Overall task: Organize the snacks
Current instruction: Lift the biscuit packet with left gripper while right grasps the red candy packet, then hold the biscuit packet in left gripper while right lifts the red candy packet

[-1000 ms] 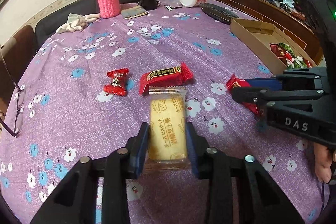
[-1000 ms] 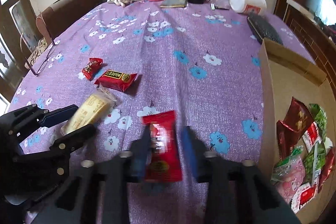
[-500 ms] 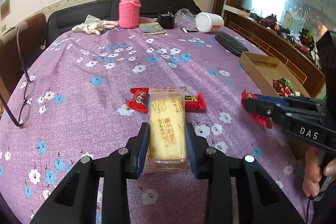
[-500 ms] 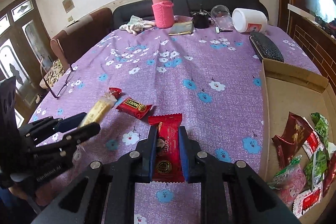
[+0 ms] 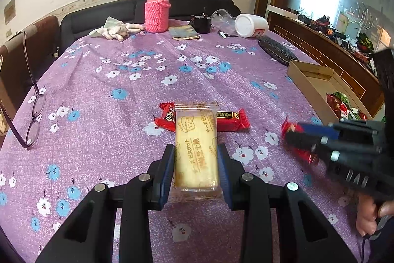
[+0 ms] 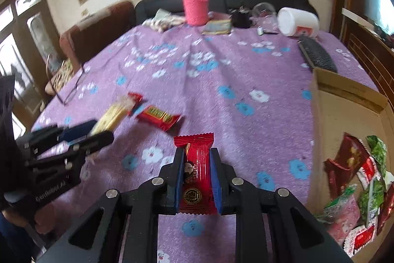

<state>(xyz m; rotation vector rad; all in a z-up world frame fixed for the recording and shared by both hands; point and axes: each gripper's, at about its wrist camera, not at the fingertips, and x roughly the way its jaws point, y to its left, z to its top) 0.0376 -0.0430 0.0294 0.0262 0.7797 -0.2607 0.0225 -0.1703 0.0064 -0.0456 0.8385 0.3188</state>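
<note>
Both are mid-carry: the left gripper (image 5: 195, 164) clamps the biscuit (image 5: 195, 152), the right gripper (image 6: 197, 176) a red candy (image 6: 195, 174), both frame-centre. Next, likely release into the box (image 6: 349, 90) at right.

Yellow biscuit pack (image 5: 196, 152) and red candy (image 6: 197, 174) held lengthwise above table.

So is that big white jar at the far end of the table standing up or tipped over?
Tipped over. The white jar lies on its side on the purple tablecloth, its round end facing the camera.
</note>
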